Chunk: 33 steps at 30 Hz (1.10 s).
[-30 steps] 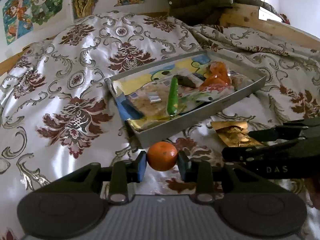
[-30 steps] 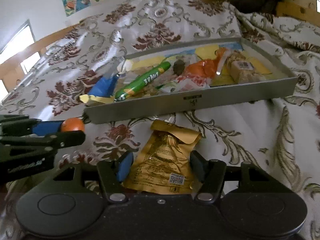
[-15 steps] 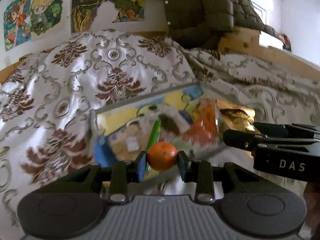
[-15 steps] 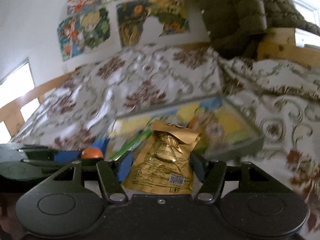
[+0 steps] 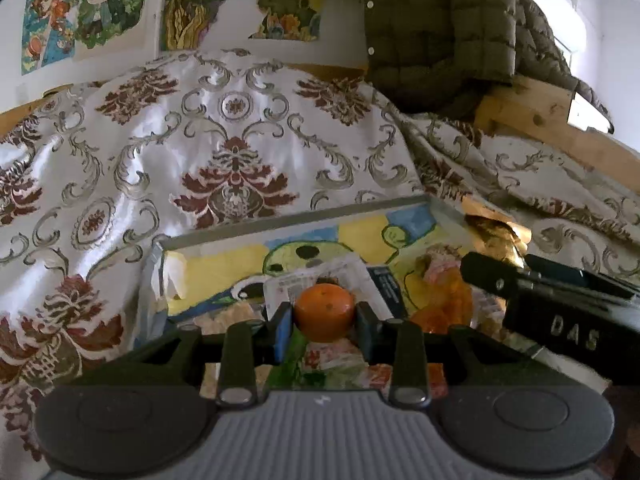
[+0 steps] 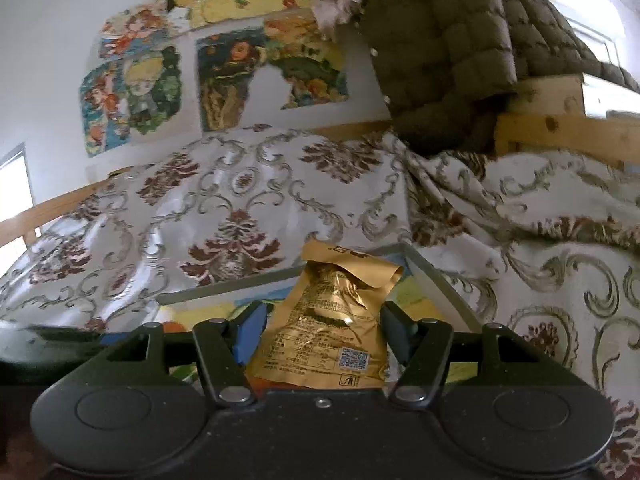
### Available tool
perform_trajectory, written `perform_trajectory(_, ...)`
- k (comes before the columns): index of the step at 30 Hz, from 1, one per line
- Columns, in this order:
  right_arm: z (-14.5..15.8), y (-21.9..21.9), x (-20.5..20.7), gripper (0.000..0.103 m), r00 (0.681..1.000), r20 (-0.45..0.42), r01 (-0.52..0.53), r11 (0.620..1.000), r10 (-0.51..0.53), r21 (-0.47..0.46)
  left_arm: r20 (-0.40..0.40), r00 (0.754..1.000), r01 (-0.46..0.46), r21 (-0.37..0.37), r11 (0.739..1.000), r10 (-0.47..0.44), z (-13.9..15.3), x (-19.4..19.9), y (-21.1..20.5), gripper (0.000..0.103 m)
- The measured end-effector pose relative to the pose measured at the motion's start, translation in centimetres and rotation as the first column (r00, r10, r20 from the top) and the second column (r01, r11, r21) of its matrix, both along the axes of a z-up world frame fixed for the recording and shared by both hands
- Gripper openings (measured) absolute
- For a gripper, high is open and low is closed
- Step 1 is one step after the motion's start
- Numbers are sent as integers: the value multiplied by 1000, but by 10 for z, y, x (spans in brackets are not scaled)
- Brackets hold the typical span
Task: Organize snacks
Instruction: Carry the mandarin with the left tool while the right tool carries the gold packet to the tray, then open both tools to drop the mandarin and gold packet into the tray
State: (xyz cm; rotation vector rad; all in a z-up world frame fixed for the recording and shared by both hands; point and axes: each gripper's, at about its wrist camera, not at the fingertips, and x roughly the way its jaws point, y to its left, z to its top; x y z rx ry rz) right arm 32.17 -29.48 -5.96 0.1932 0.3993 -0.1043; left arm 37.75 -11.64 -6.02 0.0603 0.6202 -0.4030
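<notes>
My left gripper (image 5: pixel 324 316) is shut on a small orange tangerine (image 5: pixel 325 305) and holds it above the grey snack tray (image 5: pixel 280 230), over its near part. The tray holds several wrapped snacks, among them an orange packet (image 5: pixel 444 300) and a white packet (image 5: pixel 316 276). My right gripper (image 6: pixel 324 328) is shut on a gold foil packet (image 6: pixel 332 320) and holds it above the tray's right half (image 6: pixel 436 280). The right gripper's body (image 5: pixel 560 312) and the gold packet (image 5: pixel 496 236) also show at the right of the left wrist view.
The tray lies on a bed with a white, brown-patterned bedspread (image 5: pixel 224 140). A wooden bed frame (image 5: pixel 536 116) and an olive quilted jacket (image 5: pixel 432 32) are behind on the right. Cartoon posters (image 6: pixel 136 92) hang on the wall.
Both grippers have lifted their items off the bedspread and moved forward over the tray. The tangerine and the gold packet stay gripped.
</notes>
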Motion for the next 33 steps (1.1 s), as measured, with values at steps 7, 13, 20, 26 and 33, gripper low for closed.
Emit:
perform_trajectory(7,-11,-13,8,65,999,-41,33,999,-33,13,-21,1000,-15,18,1000,15,-13,0,-6,37)
perform_trajectory(13,-16,-12,9,65,997,-69,34,999,-34,11,-25,999,-22,31,999,23,-13,-2,-10,38)
perform_trajectory(20,-21,-14,11,67,996,-81,34,999,-32,27,-39,998,-42,13,999,42,-12,-2,-11,38)
perform_trajectory(26,-20,-17,11,68,996,-89,27,999,-23,41,-35,997,-62,5,998,62,-9,-5,-9,52)
perform_trajectory(33,-12,-21,7,78,997,-77,12,999,-9,48,-6,996,-86,-24,996,86,8,-16,-4,65)
